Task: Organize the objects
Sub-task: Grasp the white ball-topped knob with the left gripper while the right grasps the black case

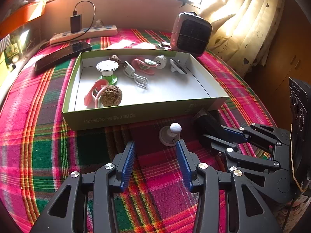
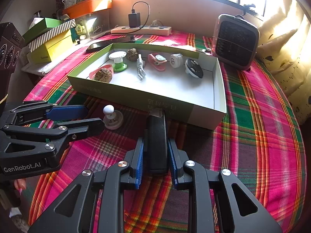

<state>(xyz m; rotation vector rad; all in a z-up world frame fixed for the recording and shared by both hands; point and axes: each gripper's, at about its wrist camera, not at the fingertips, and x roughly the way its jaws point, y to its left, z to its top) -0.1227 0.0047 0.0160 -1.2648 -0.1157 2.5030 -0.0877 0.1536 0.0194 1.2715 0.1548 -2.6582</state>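
Blue-padded fingers of the right gripper (image 2: 155,155) press on both long sides of a black oblong case (image 2: 157,141), so this gripper is clenched on it. The case lies on the plaid cloth (image 2: 252,145) of the bench, its far end just in front of the near wall of the green-edged box (image 2: 219,89). Beside it, the left gripper (image 1: 155,151) stands released with nothing between its pads; a small white ball-topped knob on a round base (image 1: 172,136) sits just beyond its right fingertip, still on the cloth.

Inside the box already lie a walnut (image 1: 111,96), a pink clip (image 1: 93,94), a green-and-white spool (image 1: 107,70), a coiled white cable (image 1: 136,75) and several small round pieces.

Risks, as I judge them: the pads hold the case near its rear end, so when lifted its long front may droop or pivot and slip out. Raised too little, that front end could strike the box wall and shove the light cardboard box across the cloth. The two grippers work close together, so a swing leftward could clip the left one or knock the knob over. Set down carelessly, the case could land on the items already stored.
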